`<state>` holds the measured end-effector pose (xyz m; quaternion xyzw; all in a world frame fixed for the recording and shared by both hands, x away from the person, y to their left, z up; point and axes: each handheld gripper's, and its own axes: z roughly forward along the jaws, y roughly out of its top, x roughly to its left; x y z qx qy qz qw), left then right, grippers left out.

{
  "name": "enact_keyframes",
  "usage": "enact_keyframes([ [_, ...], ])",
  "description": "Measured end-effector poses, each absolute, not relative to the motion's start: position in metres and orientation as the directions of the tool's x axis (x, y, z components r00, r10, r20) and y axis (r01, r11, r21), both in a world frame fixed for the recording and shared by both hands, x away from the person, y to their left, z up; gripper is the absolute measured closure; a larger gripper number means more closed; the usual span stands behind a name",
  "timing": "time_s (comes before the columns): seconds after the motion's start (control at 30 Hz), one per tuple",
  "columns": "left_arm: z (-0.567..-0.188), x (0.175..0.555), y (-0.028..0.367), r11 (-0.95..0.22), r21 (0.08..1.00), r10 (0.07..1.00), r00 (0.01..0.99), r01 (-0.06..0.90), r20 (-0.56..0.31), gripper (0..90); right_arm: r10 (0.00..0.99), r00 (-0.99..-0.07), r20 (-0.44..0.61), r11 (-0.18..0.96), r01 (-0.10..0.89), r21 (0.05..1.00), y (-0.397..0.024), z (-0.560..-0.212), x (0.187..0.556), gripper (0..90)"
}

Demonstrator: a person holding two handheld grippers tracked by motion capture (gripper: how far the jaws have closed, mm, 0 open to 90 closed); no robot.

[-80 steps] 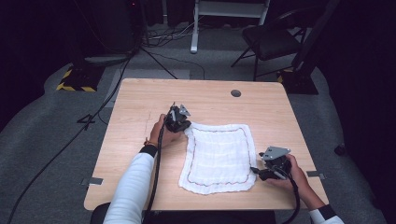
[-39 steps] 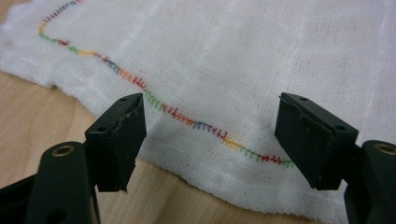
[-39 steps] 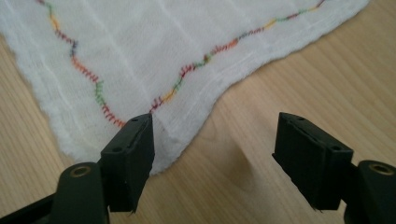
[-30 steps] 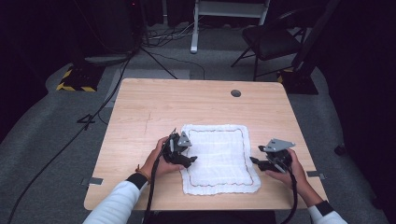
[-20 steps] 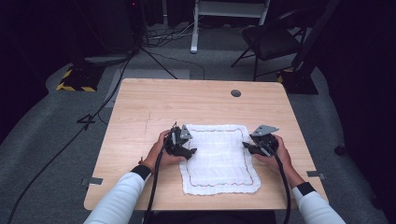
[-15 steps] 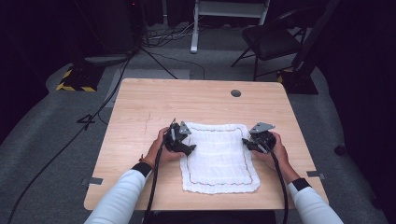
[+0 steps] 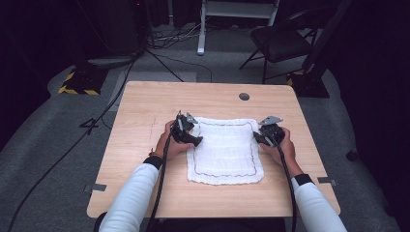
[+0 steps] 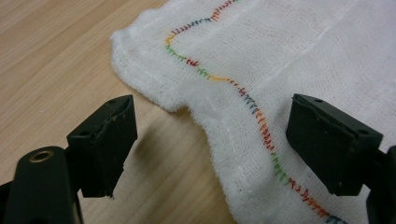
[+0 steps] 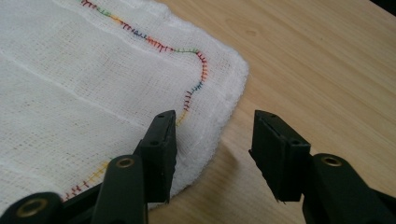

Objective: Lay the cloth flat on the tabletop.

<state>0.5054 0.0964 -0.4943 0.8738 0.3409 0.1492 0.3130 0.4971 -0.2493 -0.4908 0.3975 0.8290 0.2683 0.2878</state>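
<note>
Now both grippers sit at the far corners of a white cloth (image 7: 226, 150) that lies flat on the wooden desk (image 7: 145, 104).

The left gripper (image 7: 185, 131) is at the cloth's far left corner. Its jaws stand wide apart and have just been opening further. In the left gripper view the cloth (image 8: 289, 79) has its wavy, fluffy edge running between the two jaws: one jaw hangs over bare desk (image 8: 56, 56), the other over the fabric, just beyond the line of many-coloured stitching (image 8: 254, 116). Neither pad presses on the cloth.

The right gripper (image 7: 267, 134) is at the far right corner. Its jaws are partly open and have just opened a little after closing. In the right gripper view the cloth (image 9: 84, 93) has its rounded edge passing between them: one jaw is above the fabric beside the coloured stitching (image 9: 194, 91), the other above bare desk (image 9: 327, 65). Nothing is gripped; a clear gap shows on both sides of the hem.

Each gripper is held in a hand, with white sleeves (image 7: 133, 193) reaching in from the near edge.
</note>
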Motion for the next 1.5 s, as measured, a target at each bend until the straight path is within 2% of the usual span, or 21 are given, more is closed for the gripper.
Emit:
enact_keyframes([
  [0.07,-0.492,0.504,0.096,-0.583,0.645,0.684,0.727,0.494,0.060,17.4,0.823,-0.508,-0.253,0.524,0.508,0.684,-0.250,-0.492,0.498,49.0],
  [0.13,-0.487,0.495,0.098,-0.607,0.656,0.657,0.747,0.449,0.097,23.2,0.819,-0.517,-0.247,0.527,0.509,0.681,-0.252,-0.490,0.496,44.8],
  [0.2,-0.481,0.485,0.104,-0.619,0.677,0.644,0.751,0.399,0.146,26.5,0.823,-0.536,-0.187,0.494,0.514,0.701,-0.259,-0.486,0.493,42.6],
  [0.3,-0.475,0.470,0.120,-0.578,0.708,0.645,0.759,0.406,0.092,25.4,0.811,-0.566,-0.146,0.477,0.497,0.725,-0.268,-0.480,0.483,41.0],
  [0.67,-0.485,0.401,0.170,-0.641,0.650,0.632,0.761,0.408,0.145,21.6,0.707,-0.695,-0.131,0.539,0.409,0.737,-0.270,-0.466,0.426,38.8],
  [0.8,-0.491,0.384,0.188,-0.632,0.647,0.639,0.759,0.427,0.123,21.5,0.679,-0.723,-0.126,0.553,0.391,0.736,-0.278,-0.471,0.408,38.3],
  [0.87,-0.491,0.378,0.195,-0.608,0.660,0.639,0.766,0.442,0.076,20.4,0.663,-0.742,-0.101,0.549,0.389,0.740,-0.280,-0.474,0.398,38.2],
  [0.97,-0.493,0.369,0.200,-0.617,0.658,0.631,0.771,0.432,0.085,21.3,0.629,-0.771,-0.101,0.570,0.369,0.735,-0.277,-0.478,0.382,38.2],
  [1.2,-0.501,0.372,0.213,-0.552,0.675,0.650,0.760,0.489,-0.019,19.8,0.527,-0.844,-0.095,0.618,0.305,0.724,-0.252,-0.482,0.354,38.9],
  [1.5,-0.503,0.372,0.213,-0.541,0.689,0.654,0.756,0.482,-0.016,16.1,0.473,-0.876,-0.096,0.648,0.272,0.711,-0.231,-0.485,0.352,38.8],
])
